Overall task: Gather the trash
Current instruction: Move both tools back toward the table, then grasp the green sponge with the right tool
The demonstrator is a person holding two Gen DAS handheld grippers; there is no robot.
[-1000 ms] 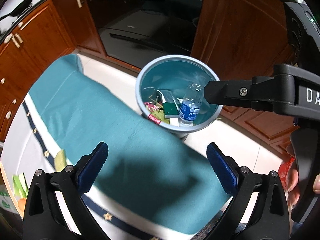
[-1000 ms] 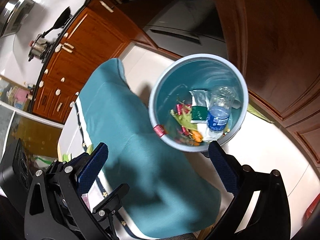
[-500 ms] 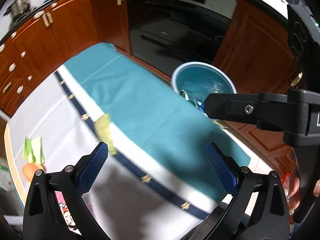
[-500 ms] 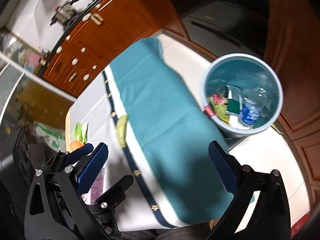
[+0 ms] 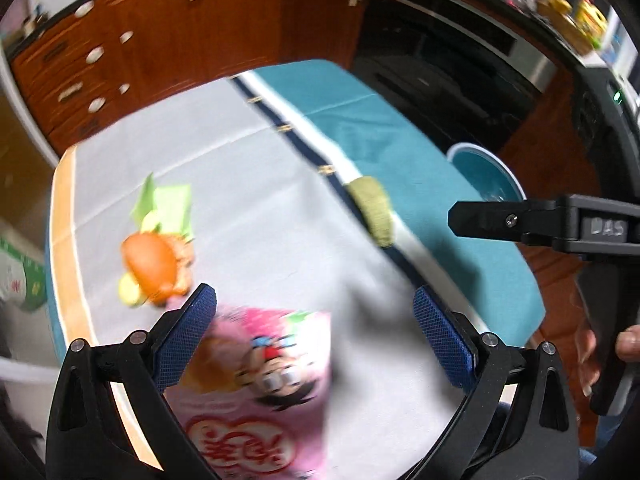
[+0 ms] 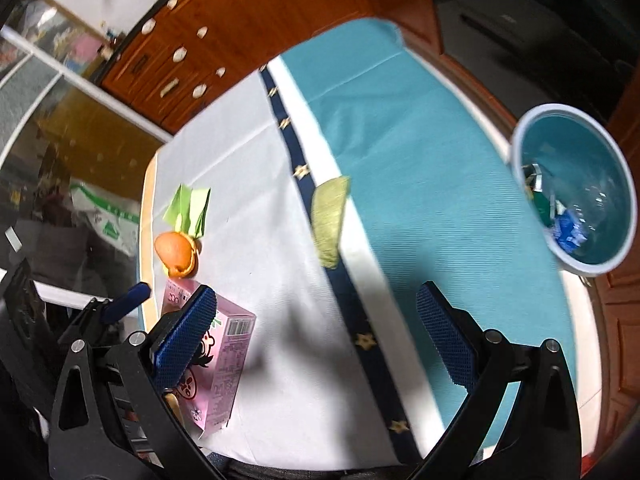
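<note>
Both hand-held grippers are spread wide and hold nothing. The left hand-held gripper [image 5: 315, 336] hovers over the counter [image 5: 256, 184], with one pink carton [image 5: 260, 380] just beneath its fingers, blurred in this view. The right hand-held gripper [image 6: 316, 336] hangs above the same counter, the carton [image 6: 218, 364] partly behind its left finger.

Four pieces of trash lie on the counter: the carton, one orange peel [image 6: 176, 254] ahead and to the left of the right hand-held gripper, one green folded paper [image 6: 190, 210] just beyond and touching the peel, and one olive wrapper [image 6: 329, 220] straight ahead on the navy stripe.

One bin [image 6: 576, 192] stands off the counter's teal edge, ahead and far to the right. It holds a blue-labelled bottle and several scraps, too blurred to count.
</note>
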